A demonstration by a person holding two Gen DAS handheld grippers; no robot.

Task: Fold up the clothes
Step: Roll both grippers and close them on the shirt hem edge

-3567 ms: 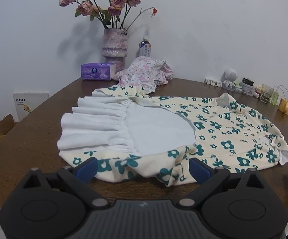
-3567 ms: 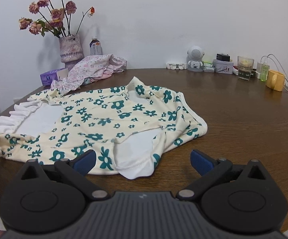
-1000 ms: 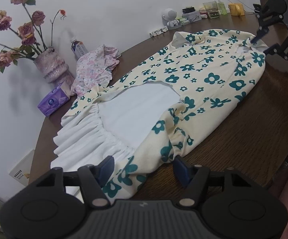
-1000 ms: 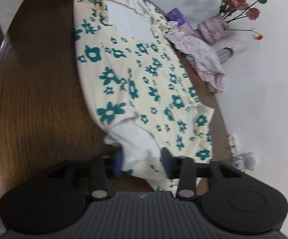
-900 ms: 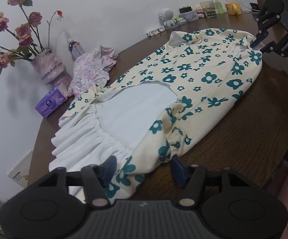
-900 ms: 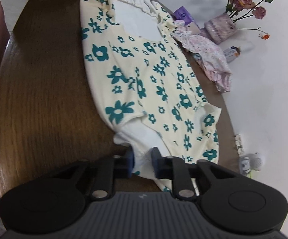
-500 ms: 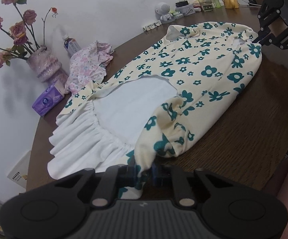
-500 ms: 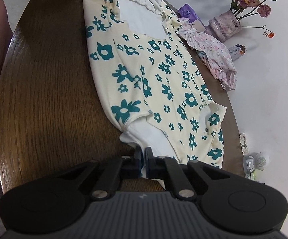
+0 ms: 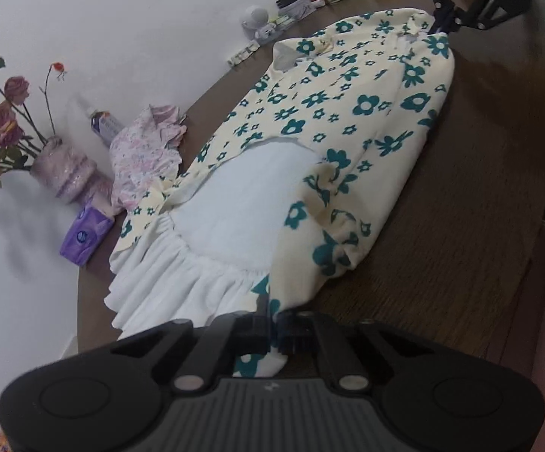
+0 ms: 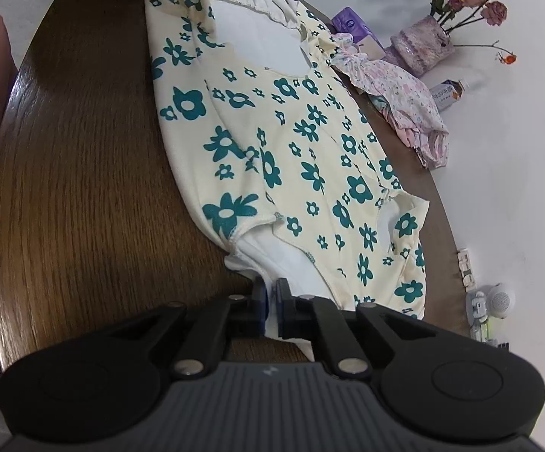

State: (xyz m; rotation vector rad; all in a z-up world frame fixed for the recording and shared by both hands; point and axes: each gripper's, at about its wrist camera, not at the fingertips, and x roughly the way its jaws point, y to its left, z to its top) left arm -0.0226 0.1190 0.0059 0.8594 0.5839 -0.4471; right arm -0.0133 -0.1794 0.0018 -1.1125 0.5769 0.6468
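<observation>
left claw (image 9: 274, 324) and right claw (image 10: 271, 303) each pinch floral dress (image 9: 347, 120) edge.

Each claw is built of matte black plastic: the left claw (image 9: 271, 322) and the right claw (image 10: 271, 297) are carried on angled linkage bars pinned with round silver screws. A ribbed grey panel with a small logo is flanked by two round black discs. Blue finger pads (image 10: 261, 301) are seen on the right one.
</observation>
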